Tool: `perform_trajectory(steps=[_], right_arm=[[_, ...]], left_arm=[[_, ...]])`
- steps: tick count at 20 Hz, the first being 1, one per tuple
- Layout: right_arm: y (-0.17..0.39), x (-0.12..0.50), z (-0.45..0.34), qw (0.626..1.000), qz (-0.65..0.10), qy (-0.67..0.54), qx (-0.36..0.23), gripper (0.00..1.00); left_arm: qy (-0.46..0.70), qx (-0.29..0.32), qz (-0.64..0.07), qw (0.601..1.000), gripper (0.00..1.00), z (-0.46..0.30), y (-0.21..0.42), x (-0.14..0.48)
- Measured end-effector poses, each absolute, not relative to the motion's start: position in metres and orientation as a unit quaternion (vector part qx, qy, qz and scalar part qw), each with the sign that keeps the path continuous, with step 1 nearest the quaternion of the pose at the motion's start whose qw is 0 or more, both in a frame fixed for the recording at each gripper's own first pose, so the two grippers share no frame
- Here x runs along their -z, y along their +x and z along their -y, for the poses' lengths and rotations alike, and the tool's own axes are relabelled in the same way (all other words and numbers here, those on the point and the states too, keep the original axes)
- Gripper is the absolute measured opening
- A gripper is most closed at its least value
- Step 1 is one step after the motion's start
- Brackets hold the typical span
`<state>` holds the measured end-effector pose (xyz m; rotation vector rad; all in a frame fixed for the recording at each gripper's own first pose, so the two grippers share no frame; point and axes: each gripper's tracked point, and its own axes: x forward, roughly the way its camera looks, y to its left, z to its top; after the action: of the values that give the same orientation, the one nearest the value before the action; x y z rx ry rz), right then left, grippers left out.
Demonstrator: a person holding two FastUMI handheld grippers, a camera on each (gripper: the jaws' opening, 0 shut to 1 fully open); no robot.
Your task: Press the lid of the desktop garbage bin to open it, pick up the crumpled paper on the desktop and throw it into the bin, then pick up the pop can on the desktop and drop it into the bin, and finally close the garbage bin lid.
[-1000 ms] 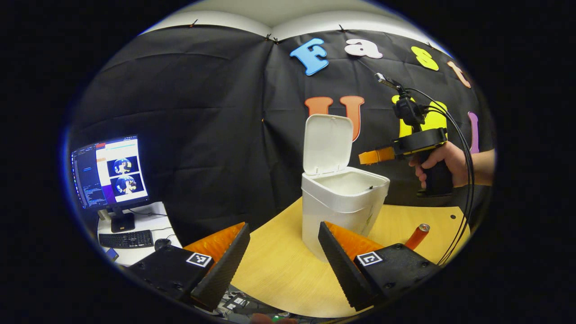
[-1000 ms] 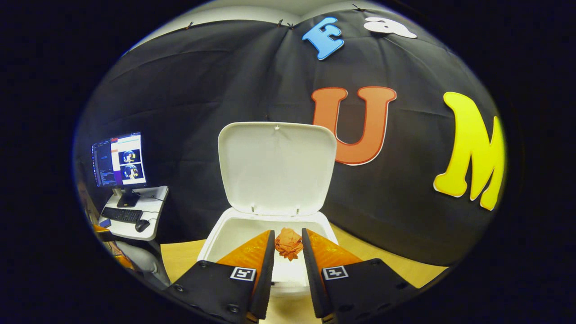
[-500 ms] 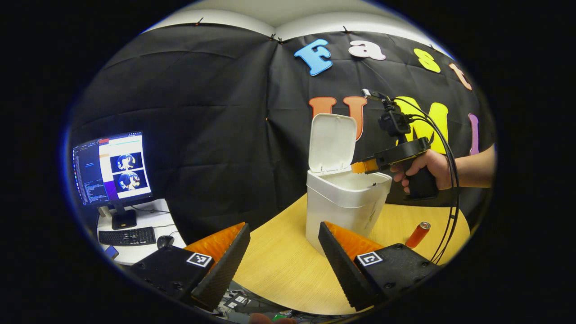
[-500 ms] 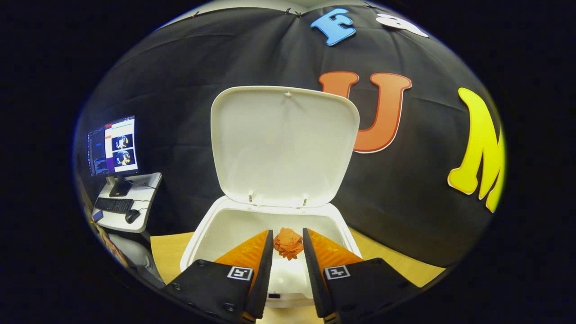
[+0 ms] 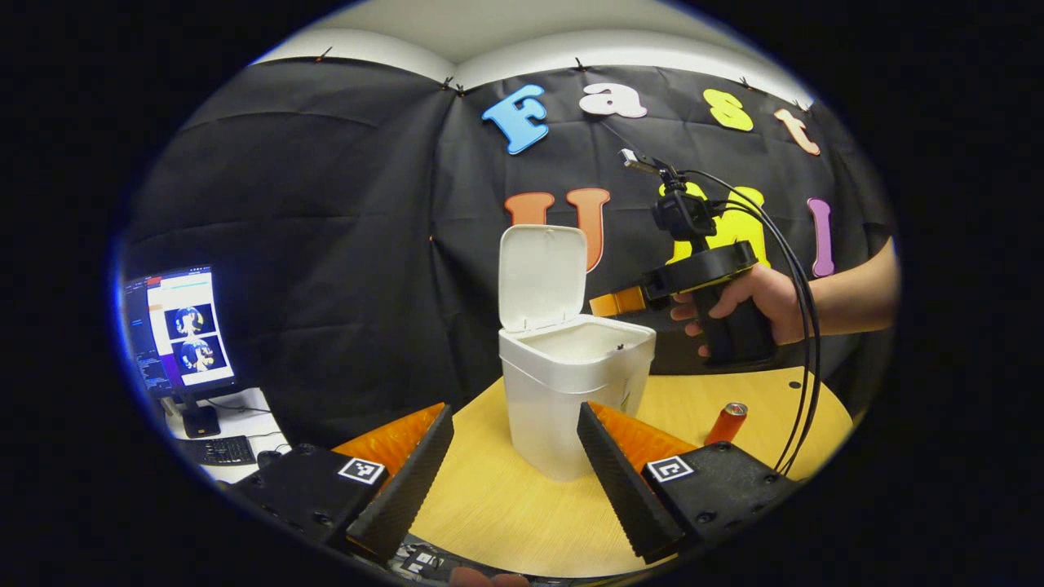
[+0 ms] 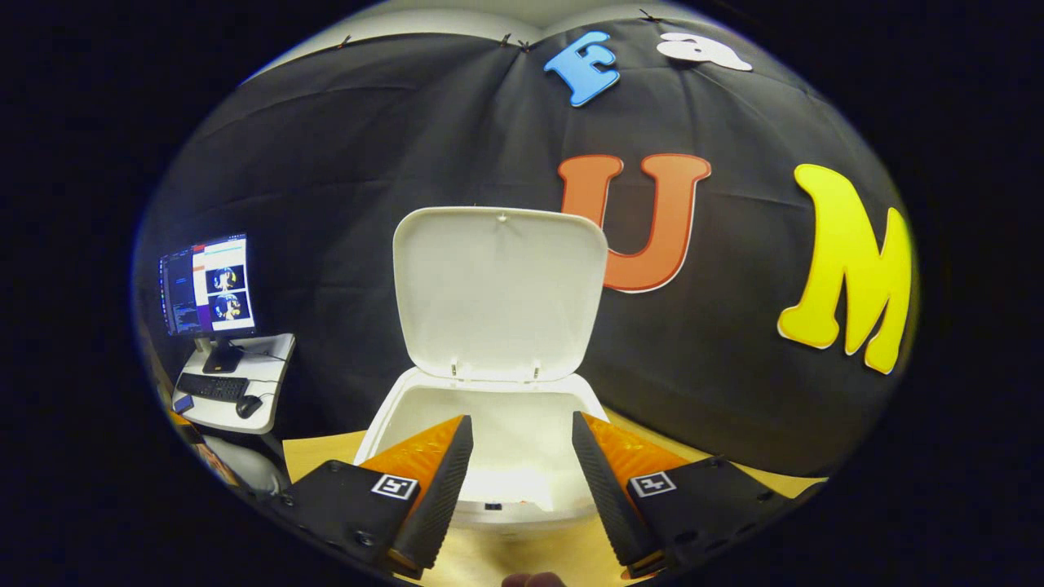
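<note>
The white bin [image 5: 571, 391] stands on the round wooden table [image 5: 506, 497] with its lid [image 5: 542, 277] upright and open. An orange pop can [image 5: 726, 422] lies on the table to the bin's right. My left gripper [image 5: 514, 456] hangs open in front of the bin, holding nothing. A hand holds my right gripper [image 5: 613, 302] just above the bin's right rim. In the right gripper view, my right gripper [image 6: 520, 456] is open over the bin's mouth [image 6: 497, 424], with the lid [image 6: 499, 293] straight ahead and nothing between its fingers. A faint orange patch shows low inside the bin.
A side desk [image 5: 236, 416] with a monitor [image 5: 179, 330] and keyboard [image 5: 216, 450] stands left of the table. Black cables [image 5: 803, 326] hang from the right gripper down past the table's right edge. A person's forearm [image 5: 848, 293] reaches in from the right.
My right gripper opened over the bin and the crumpled orange paper left its fingers. It then drew back slightly from the lid. My left gripper's view shifted a little to the right.
</note>
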<state>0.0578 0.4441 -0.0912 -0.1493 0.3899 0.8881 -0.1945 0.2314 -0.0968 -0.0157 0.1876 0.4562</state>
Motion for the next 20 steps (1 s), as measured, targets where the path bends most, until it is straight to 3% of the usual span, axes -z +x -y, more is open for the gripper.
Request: perform_trajectory(steps=[7, 15, 20], right_arm=[[0.055, 0.046, -0.334, 0.922, -0.155, -0.03, -0.352, 0.93], [0.041, 0.048, -0.131, 0.966, -0.14, -0.022, -0.215, 0.94], [0.024, 0.073, -0.021, 0.978, -0.163, -0.04, -0.123, 0.94]], left_arm=[[-0.001, -0.138, -0.072, 0.988, 1.0, -0.173, -0.157, 0.095], [0.005, -0.019, -0.075, 0.997, 1.0, -0.072, -0.1, 0.124], [0.007, 0.018, -0.096, 0.995, 1.0, -0.021, -0.065, 0.168]])
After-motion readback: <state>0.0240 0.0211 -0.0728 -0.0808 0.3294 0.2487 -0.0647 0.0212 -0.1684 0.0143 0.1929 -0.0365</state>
